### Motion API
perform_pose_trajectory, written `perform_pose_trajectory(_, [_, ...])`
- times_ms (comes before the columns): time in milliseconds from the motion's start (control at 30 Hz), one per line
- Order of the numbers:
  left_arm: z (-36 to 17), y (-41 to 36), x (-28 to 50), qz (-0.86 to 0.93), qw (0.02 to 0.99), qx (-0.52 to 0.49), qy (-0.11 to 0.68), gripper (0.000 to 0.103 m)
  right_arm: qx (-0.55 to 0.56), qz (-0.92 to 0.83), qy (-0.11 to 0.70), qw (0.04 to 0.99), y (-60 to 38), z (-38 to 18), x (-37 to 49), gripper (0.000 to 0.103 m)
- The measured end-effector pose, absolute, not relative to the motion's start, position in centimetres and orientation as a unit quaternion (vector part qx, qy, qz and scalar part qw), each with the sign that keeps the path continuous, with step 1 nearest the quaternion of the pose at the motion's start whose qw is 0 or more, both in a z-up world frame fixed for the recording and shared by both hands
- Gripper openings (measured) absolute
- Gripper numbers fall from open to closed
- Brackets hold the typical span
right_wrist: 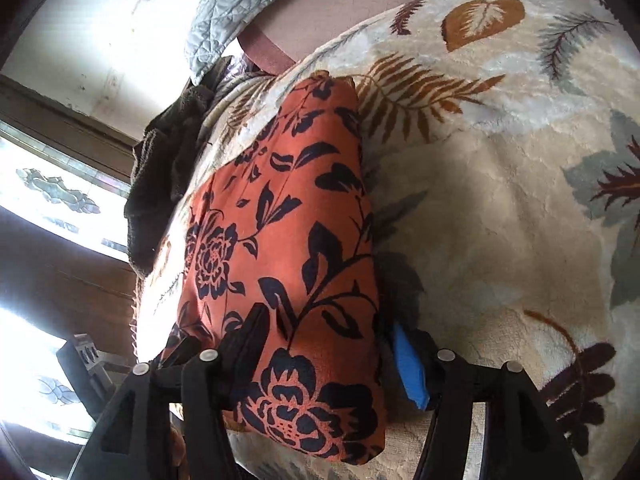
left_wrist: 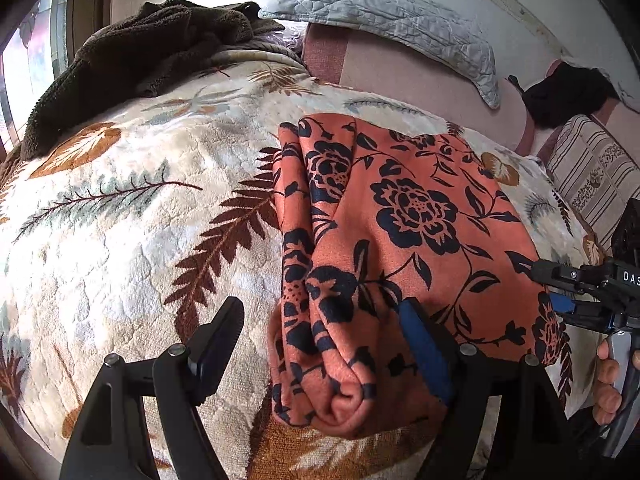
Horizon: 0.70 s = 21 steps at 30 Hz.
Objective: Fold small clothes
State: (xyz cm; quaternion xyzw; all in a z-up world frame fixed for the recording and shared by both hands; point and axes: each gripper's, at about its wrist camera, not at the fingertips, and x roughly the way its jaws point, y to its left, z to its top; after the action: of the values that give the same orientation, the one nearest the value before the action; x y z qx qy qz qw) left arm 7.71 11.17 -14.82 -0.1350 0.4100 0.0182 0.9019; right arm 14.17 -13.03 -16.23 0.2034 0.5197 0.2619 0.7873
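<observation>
Lying folded on leaf-print fleece blanket (left_wrist: 120, 208): orange floral garment (left_wrist: 400, 220) | soft, light, limp, prone to slumping | left gripper (left_wrist: 320, 332) and right gripper (right_wrist: 324, 344) both spread, straddling near corners, not pinching | best hold: layered near edge.

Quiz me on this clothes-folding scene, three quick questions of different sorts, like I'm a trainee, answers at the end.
1. True or false: the orange garment lies on a bare wooden table.
2. What lies at the far end of the blanket, near the window? A) a brown towel B) a shoe C) a book
3. Is the left gripper open or shut?

Key: 1 false, it lies on the leaf-print blanket; 2 A, the brown towel; 3 open, with one finger over the garment and the other over the blanket.
</observation>
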Motion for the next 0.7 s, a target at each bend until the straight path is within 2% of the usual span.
perform_pose_trajectory(33, [-15.2, 11.1, 7.8, 0.018, 0.898, -0.128, 0.421, 0.081, 0.209, 0.264, 0.513, 0.790, -13.2, -16.1, 14.2, 0.072])
perform_pose_trajectory(100, [-16.8, 11.3, 8.2, 0.019, 0.883, -0.123, 0.452, 0.082, 0.216, 0.273, 0.523, 0.778, -12.8, -16.7, 14.9, 0.073])
perform_pose_trajectory(133, [-16.8, 11.4, 8.3, 0.022, 0.885, -0.129, 0.448, 0.082, 0.204, 0.280, 0.538, 0.768, -12.2, -17.3, 15.2, 0.067])
perform_pose_trajectory(167, [-16.6, 11.3, 8.3, 0.022, 0.885, -0.128, 0.447, 0.082, 0.175, 0.281, 0.552, 0.765, -11.5, -17.9, 15.3, 0.046])
perform_pose_trajectory(333, [-16.6, 11.5, 8.3, 0.026, 0.886, -0.124, 0.447, 0.082, 0.161, 0.278, 0.549, 0.772, -11.7, -17.7, 15.0, 0.046])
perform_pose_trajectory(467, [-16.5, 11.6, 8.3, 0.024, 0.886, -0.126, 0.446, 0.082, 0.175, 0.278, 0.553, 0.766, -12.4, -17.7, 14.9, 0.057])
perform_pose_trajectory(700, [-16.4, 11.6, 8.1, 0.024, 0.885, -0.129, 0.446, 0.082, 0.166, 0.283, 0.542, 0.774, -12.9, -16.2, 14.5, 0.061])
